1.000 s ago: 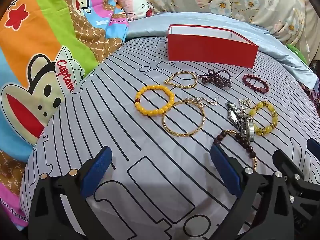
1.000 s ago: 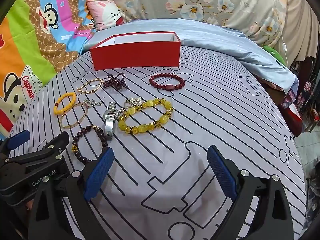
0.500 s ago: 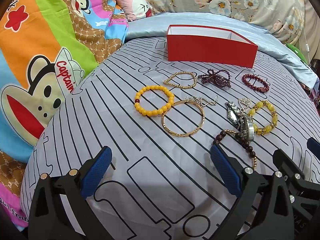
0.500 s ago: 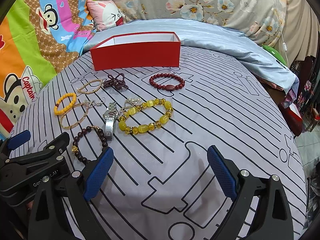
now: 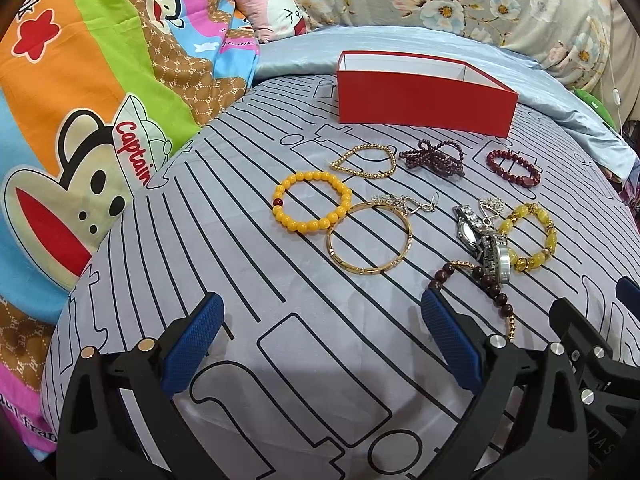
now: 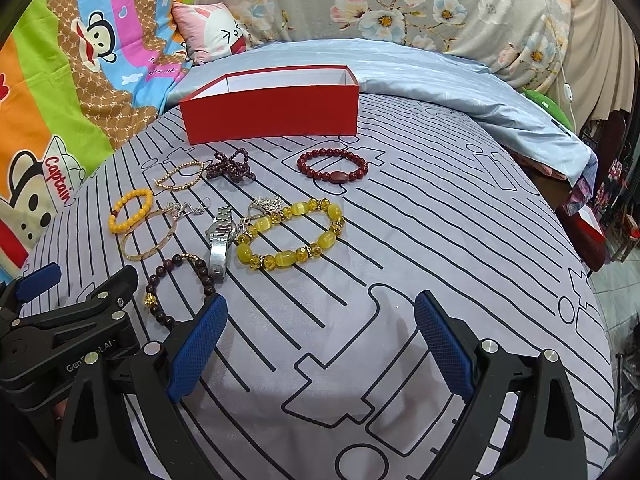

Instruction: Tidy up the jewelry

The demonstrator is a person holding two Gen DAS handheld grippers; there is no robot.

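Note:
Several pieces of jewelry lie on a grey striped bedsheet before an open red box (image 5: 424, 98) (image 6: 276, 108). They include an orange bead bracelet (image 5: 312, 202), a gold bangle (image 5: 370, 238), a silver watch (image 6: 221, 236), a yellow crystal bracelet (image 6: 290, 234), a red bead bracelet (image 6: 332, 166), a dark bead bracelet (image 6: 180, 288) and a purple bead strand (image 5: 434, 158). My left gripper (image 5: 320, 344) is open and empty near the sheet's front. My right gripper (image 6: 320, 340) is open and empty beside it, to the right.
A cartoon monkey quilt (image 5: 80, 120) rises at the left. A floral pillow (image 6: 400, 8) and a blue satin cover (image 6: 440, 80) lie behind the box. The bed's edge drops off at the right (image 6: 592, 264).

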